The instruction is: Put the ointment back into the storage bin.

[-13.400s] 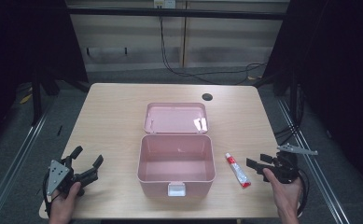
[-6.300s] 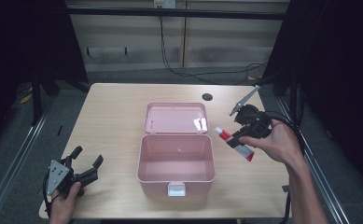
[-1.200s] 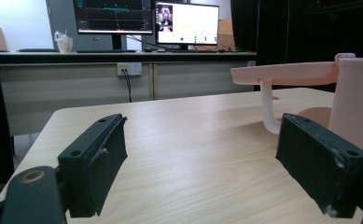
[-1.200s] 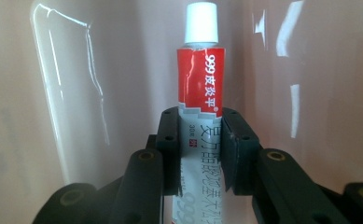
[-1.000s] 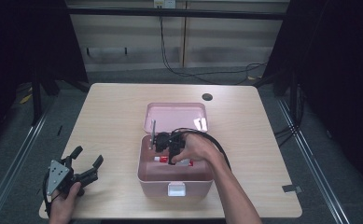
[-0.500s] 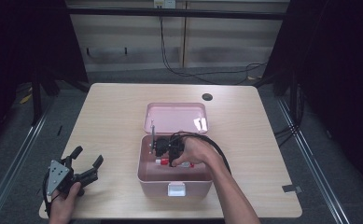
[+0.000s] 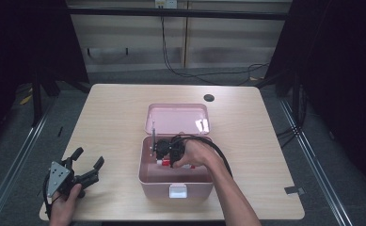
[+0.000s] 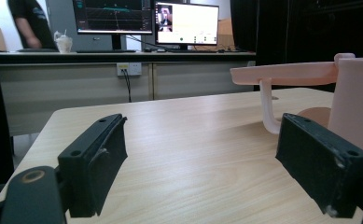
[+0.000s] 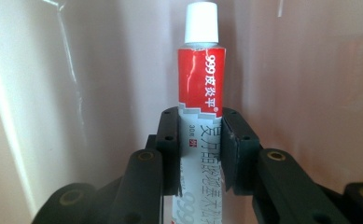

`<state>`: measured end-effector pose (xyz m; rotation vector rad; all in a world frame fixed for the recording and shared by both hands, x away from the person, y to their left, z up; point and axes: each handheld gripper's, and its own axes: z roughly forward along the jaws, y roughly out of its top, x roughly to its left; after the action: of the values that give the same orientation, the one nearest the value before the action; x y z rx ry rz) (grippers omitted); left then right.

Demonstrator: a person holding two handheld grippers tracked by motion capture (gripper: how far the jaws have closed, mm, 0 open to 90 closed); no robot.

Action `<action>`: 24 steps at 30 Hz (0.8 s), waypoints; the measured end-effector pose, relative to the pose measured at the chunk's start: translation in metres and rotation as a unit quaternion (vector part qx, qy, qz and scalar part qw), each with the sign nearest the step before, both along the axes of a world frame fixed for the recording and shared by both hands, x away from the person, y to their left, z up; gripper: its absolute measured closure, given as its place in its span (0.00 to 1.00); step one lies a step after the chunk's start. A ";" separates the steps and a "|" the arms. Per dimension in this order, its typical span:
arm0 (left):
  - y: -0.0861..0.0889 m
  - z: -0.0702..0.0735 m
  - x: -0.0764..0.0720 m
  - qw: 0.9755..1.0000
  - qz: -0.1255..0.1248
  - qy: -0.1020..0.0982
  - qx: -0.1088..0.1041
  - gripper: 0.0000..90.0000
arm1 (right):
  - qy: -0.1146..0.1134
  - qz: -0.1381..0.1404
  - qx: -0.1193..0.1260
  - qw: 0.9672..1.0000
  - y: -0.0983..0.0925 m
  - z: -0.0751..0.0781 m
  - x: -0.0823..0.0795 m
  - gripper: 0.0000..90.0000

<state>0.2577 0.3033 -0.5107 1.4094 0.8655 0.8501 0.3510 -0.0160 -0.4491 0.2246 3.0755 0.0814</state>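
Observation:
A pink plastic box (image 7: 175,181) stands in the middle of the table with its lid (image 7: 177,118) laid open behind it. My right gripper (image 7: 163,151) reaches down inside the box, shut on a red-and-white tube (image 9: 200,100) with a white cap. The tube's cap end points at the box's pink inner wall (image 9: 310,84). In the high view, a bit of the tube (image 7: 163,162) peeks out under the hand. My left gripper (image 7: 87,165) rests open on the table at the front left, nothing between its pads (image 8: 100,161). From it the box (image 8: 356,102) and lid (image 8: 286,73) show at the right.
A dark round hole (image 7: 209,98) sits in the tabletop behind the box. The table's front edge lies close to my left hand. Beyond the far edge stand cabinets, cables and monitors (image 8: 186,23).
The right gripper has carried the tube from the table's right side into the box, and over the last second it shifted slightly within the box. The left gripper has stayed put.

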 end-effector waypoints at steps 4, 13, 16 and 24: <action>0.000 0.000 0.000 1.000 0.000 0.000 -0.001 0.18 | -0.001 -0.001 -0.005 1.000 -0.001 -0.001 0.001 0.79; 0.000 0.000 0.000 1.000 0.000 -0.001 -0.003 0.18 | -0.008 -0.001 0.003 1.000 -0.002 0.001 0.000 0.79; 0.000 0.000 0.000 1.000 0.000 0.000 -0.001 0.18 | -0.010 -0.001 0.000 1.000 -0.002 0.004 0.000 0.79; 0.000 0.000 0.000 1.000 -0.001 0.000 0.000 0.18 | -0.009 -0.004 0.013 1.000 -0.004 0.011 -0.002 0.78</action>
<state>0.2578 0.3032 -0.5107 1.4089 0.8642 0.8493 0.3491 -0.0203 -0.4383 0.2378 3.0577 0.1238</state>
